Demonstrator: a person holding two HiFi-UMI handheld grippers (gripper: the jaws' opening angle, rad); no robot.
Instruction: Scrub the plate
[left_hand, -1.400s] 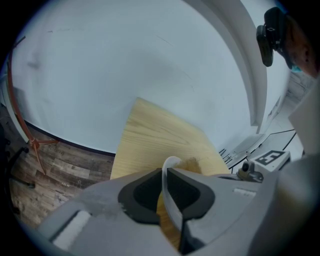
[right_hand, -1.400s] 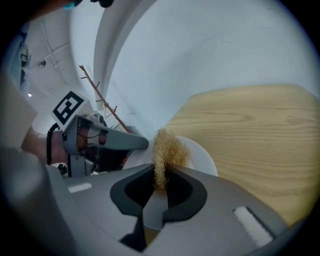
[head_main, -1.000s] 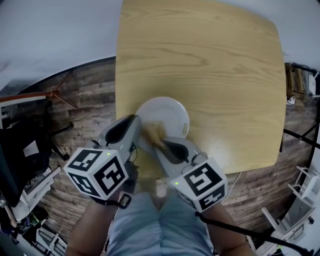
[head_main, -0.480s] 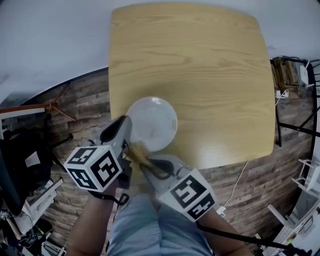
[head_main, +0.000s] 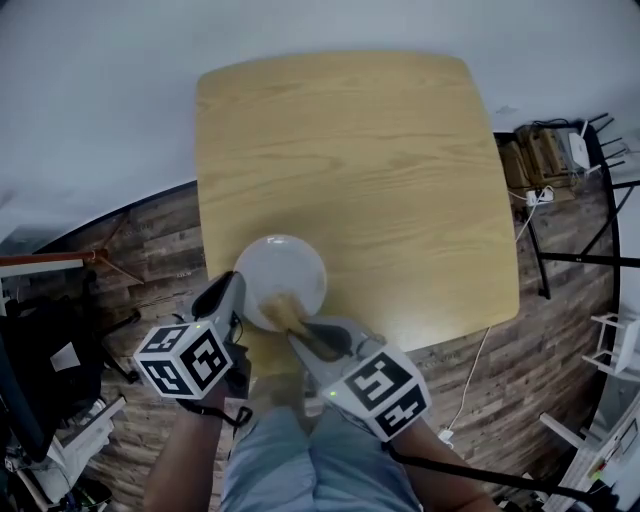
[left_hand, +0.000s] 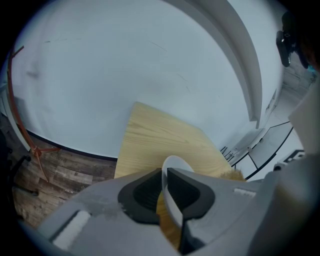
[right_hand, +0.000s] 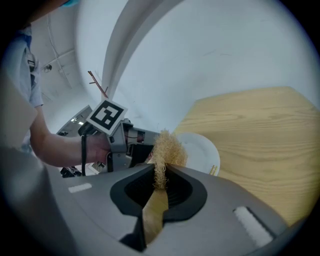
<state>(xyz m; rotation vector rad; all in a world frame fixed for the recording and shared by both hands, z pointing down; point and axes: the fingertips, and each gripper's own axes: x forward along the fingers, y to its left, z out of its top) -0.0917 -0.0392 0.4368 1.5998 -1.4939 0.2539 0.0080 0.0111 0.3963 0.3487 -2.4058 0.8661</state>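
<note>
The square wooden table (head_main: 380, 170) fills most of my head view. Its far and right stretches are bare, so I have plenty of room that way. Its near edge and left edge meet just beside my grippers. The white plate (head_main: 285, 262) sits at that near left corner, close to both edges, with its hollow face up toward the camera. Being round, it has no long axis, and I cannot tell whether it lies flat or is tipped up off the wood. My left gripper (head_main: 232, 288) comes in from the near left. Its jaws are pinched on the plate's near-left rim, which shows edge-on between them in the left gripper view. My right gripper (head_main: 300, 325) reaches in from the near side, jaws pressed on a tan fibrous scrubber (head_main: 284, 308). The scrubber's tuft sticks out past the tips over the plate's near part. Around the table lies a dark plank floor (head_main: 160, 250), with a black stand (head_main: 590, 261) off to the right, well apart from the plate.
</note>
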